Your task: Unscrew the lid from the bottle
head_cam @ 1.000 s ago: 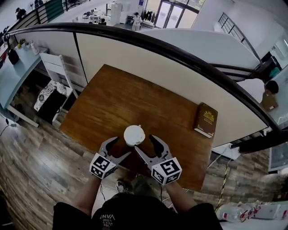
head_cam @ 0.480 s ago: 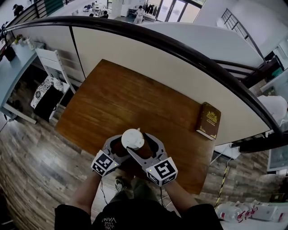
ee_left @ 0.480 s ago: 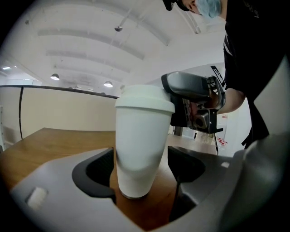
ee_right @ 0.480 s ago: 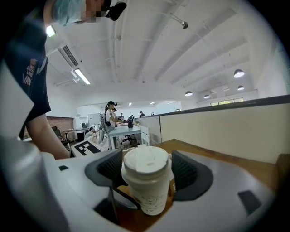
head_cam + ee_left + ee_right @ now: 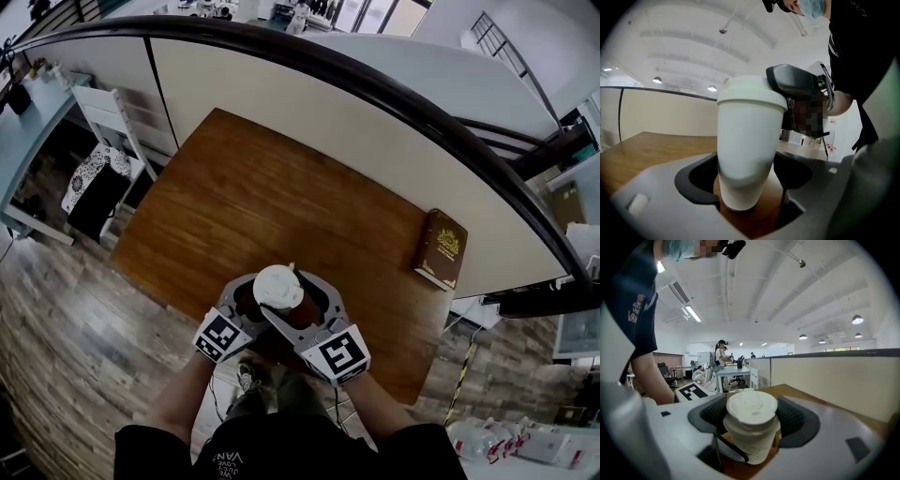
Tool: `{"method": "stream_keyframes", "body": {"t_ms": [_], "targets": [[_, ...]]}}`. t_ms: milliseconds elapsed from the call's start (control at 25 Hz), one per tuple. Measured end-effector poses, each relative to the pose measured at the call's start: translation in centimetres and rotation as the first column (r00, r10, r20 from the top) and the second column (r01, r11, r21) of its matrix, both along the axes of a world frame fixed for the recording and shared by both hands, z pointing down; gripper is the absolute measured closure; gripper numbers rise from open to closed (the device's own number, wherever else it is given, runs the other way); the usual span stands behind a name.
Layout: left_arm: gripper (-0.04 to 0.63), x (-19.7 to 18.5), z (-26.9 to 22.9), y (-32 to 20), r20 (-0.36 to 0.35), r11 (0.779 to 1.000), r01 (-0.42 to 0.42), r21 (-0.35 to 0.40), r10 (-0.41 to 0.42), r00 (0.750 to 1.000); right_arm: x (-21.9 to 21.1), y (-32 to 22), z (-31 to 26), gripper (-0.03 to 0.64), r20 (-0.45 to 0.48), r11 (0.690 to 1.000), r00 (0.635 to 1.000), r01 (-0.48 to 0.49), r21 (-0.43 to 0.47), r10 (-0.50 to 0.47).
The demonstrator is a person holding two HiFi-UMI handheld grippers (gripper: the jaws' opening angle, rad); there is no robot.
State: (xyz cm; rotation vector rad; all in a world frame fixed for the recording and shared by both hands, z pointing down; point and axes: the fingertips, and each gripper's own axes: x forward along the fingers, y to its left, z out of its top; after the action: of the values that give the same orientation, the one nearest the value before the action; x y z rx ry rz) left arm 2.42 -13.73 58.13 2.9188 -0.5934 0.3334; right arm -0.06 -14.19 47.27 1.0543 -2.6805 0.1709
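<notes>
Both tongs ring the white bottle (image 5: 747, 150), which stands upright by the near edge of the table (image 5: 262, 197) with its lid (image 5: 752, 405) on. The left tongs (image 5: 246, 298) sit low around the body and the right tongs (image 5: 309, 302) level with the lid. Each pair has just been opening and stands wide, pads not pressing. The step looks like lining up the grip. Next, probably, the left clamps the body while the right closes on the lid and twists. Faint print low on the bottle cannot be read, and the gold stamp on a book (image 5: 441, 248) at the table's right edge is too small. A shirt (image 5: 225, 457) shows "VAN".
</notes>
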Motion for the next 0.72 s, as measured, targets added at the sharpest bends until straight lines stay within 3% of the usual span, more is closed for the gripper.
{"method": "stream_keyframes", "body": {"t_ms": [200,320,400,560,720], "targets": [[0.238,0.1,0.0,-0.1,0.002,1.000,0.014,0.011,-0.014,1.000,0.0,0.0,0.1,0.311,0.002,1.000,1.000,0.020,0.005,-0.020],[0.238,0.1,0.1,0.0,0.002,1.000,-0.002,0.020,0.002,1.000,-0.1,0.3,-0.1,0.311,0.002,0.989,0.990,0.144,0.025,-0.144],[0.238,0.2,0.2,0.0,0.002,1.000,-0.010,0.021,0.010,1.000,-0.1,0.5,-0.1,0.311,-0.014,0.967,0.967,0.254,0.034,-0.253],[0.238,0.5,0.1,0.0,0.000,0.999,-0.019,0.027,0.019,1.000,-0.1,0.7,-0.5,0.311,-0.013,0.875,0.876,0.481,0.057,-0.481],[0.238,0.3,0.2,-0.1,0.003,0.999,-0.020,0.030,0.020,1.000,-0.3,1.0,-0.6,0.311,-0.023,0.736,0.738,0.674,0.065,-0.674]]}}
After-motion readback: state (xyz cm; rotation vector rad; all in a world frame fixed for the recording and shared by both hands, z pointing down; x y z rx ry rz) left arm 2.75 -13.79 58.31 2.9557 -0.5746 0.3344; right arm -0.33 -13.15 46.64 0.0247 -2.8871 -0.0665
